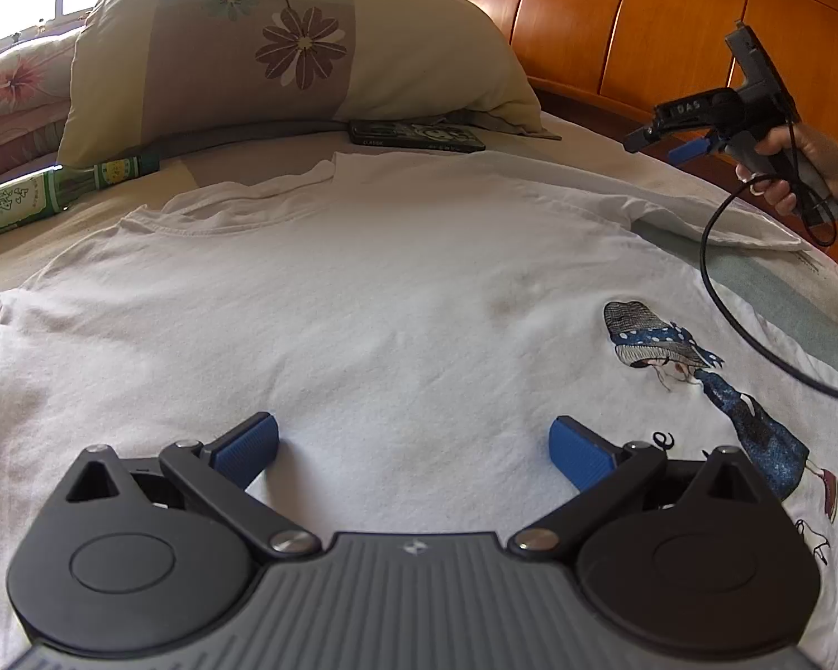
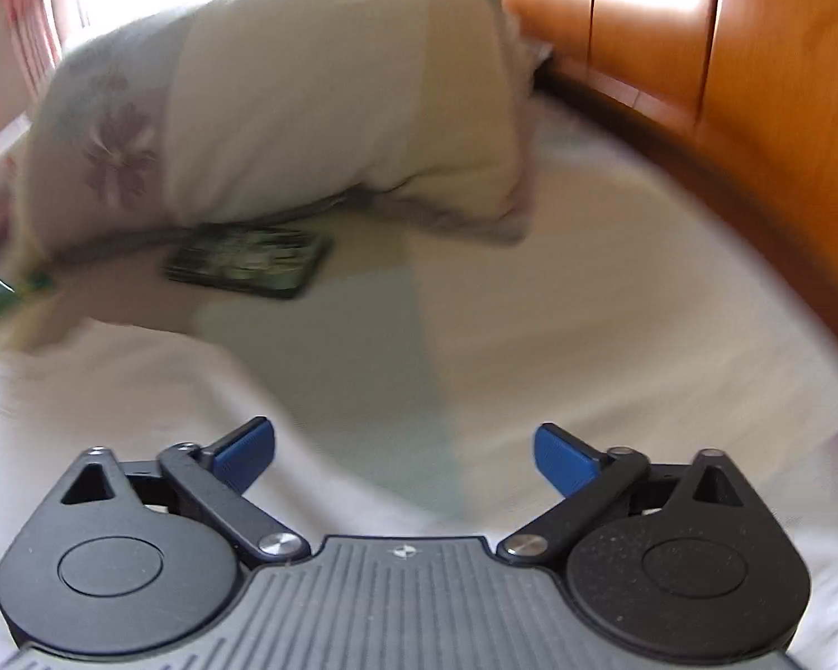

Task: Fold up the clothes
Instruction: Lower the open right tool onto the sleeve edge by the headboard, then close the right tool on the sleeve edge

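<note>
A white T-shirt (image 1: 363, 290) with a printed girl in a blue hat (image 1: 698, 379) lies spread flat on the bed. My left gripper (image 1: 413, 452) is open and empty just above the shirt's lower middle. My right gripper (image 2: 405, 455) is open and empty, over the shirt's far right edge (image 2: 112, 379) and the bare sheet. In the left wrist view the right gripper (image 1: 665, 139) hangs in the air beyond the shirt's right sleeve, held by a hand. The right wrist view is blurred by motion.
A flowered pillow (image 1: 285, 50) leans at the head of the bed. A green bottle (image 1: 39, 195) lies at its left, a dark flat phone-like object (image 1: 413, 134) in front. A wooden headboard (image 1: 670, 17) runs along the right. A black cable (image 1: 726, 290) trails over the shirt.
</note>
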`<move>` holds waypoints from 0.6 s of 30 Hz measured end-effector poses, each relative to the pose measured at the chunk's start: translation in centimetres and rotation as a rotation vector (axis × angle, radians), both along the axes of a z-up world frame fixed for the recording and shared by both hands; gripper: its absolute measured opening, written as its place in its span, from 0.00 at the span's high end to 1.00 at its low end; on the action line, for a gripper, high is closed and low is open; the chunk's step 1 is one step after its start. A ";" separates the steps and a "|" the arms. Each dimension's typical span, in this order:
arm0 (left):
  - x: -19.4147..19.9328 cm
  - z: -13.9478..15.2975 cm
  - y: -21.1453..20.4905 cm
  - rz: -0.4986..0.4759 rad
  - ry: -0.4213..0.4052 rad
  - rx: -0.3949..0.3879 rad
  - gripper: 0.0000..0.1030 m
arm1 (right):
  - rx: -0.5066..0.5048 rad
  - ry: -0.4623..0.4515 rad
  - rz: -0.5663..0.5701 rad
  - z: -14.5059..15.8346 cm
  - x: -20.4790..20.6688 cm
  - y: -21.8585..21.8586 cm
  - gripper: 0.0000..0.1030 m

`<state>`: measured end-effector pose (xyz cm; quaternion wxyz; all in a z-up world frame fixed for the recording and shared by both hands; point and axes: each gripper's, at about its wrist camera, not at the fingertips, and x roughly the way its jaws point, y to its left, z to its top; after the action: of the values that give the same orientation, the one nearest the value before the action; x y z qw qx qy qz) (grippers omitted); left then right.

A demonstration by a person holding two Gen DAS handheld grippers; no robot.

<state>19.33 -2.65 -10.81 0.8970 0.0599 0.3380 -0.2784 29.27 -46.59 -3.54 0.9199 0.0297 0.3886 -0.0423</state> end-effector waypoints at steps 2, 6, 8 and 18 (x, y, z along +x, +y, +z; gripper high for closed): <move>0.1 0.0 0.0 0.000 0.000 0.000 0.01 | -0.102 0.032 0.004 -0.7 0.5 -0.2 0.26; 0.1 0.0 0.0 0.000 0.000 0.000 0.01 | -0.131 0.086 0.104 -2.9 -0.2 0.1 0.37; 0.1 0.0 0.0 -0.001 0.000 0.000 0.01 | -0.184 0.112 0.167 -4.0 -0.6 0.8 0.44; 0.1 0.0 0.0 -0.002 -0.001 0.001 0.01 | -0.154 0.097 0.271 -4.0 -1.3 0.8 0.60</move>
<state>19.40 -2.61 -10.78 0.8970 0.0609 0.3374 -0.2791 27.95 -45.83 -7.56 0.8969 -0.0955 0.4287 0.0512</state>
